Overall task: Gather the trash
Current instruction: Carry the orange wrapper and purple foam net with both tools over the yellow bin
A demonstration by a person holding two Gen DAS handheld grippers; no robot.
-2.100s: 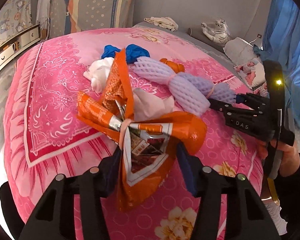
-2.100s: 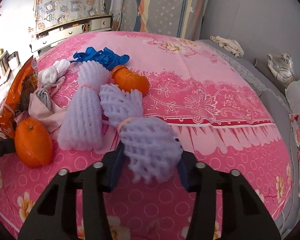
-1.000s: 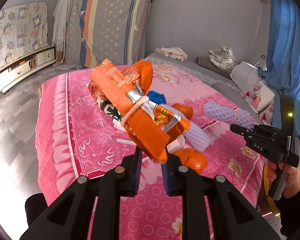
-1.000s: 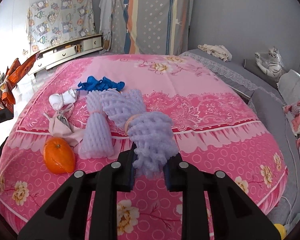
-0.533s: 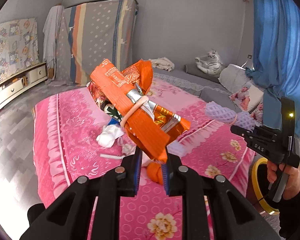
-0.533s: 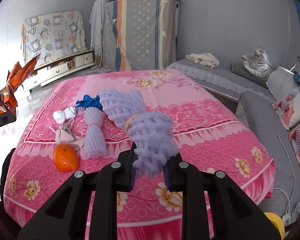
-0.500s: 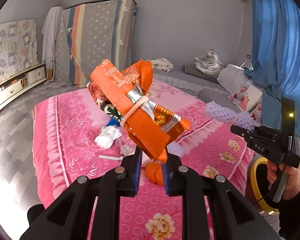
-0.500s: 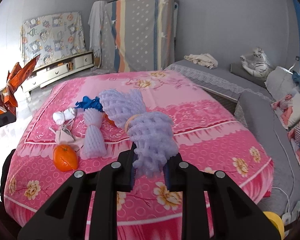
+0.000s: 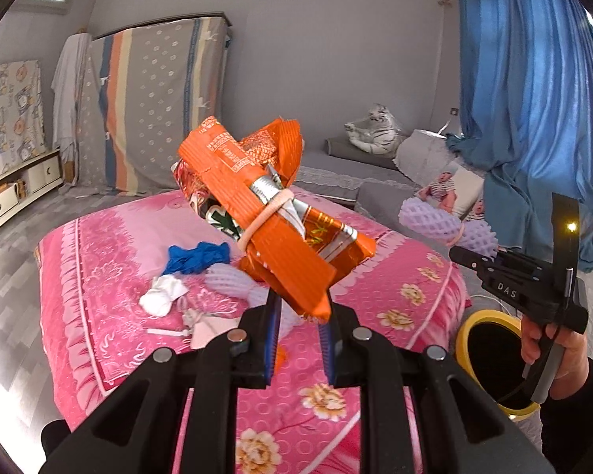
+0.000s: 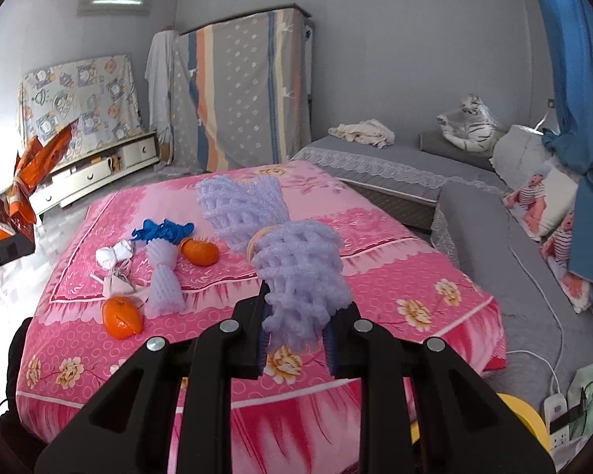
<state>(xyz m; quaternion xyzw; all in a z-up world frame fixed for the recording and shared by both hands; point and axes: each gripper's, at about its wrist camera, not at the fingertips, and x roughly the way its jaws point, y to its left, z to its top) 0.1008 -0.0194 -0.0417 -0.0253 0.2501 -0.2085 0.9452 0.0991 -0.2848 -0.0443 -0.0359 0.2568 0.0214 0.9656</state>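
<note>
On the far left of the right wrist view, the wrapper [image 10: 19,181] rides in the air off the bed's edge. In the left wrist view the left gripper [image 9: 298,337] is clenched on that wrapper's bottom corner, and the bundle stands up and away from the jaws. It is crinkly orange foil, folded flat and cinched by a pale band [image 9: 267,217]. My read: next to no weight, but slick and springy, so a pinch at 1 corner could let it swivel or slide. Closer to the band looks like the firmer hold.

Writing now. Small white print runs along the orange strip, too fine to read. Green and white graphics peek out below it, no brand I can make out.

Moving right, the bed [image 9: 99,276] holds the leftovers: a blue glove [image 9: 195,256], a white wad [image 9: 162,296], another foam net [image 10: 163,280] and 2 oranges [image 10: 121,316].

Centre right, the right gripper [image 10: 296,345] is squeezed onto the foam [image 10: 292,252], lilac netting banded at the waist, held by its lower lobe. Soft, spongy, featherlight I'd say; it crushes under the pads rather than slipping.

Further right, the letters DAS show on the right gripper's side. Below it sits the yellow-rimmed bin [image 9: 490,316], likely where both go.
</note>
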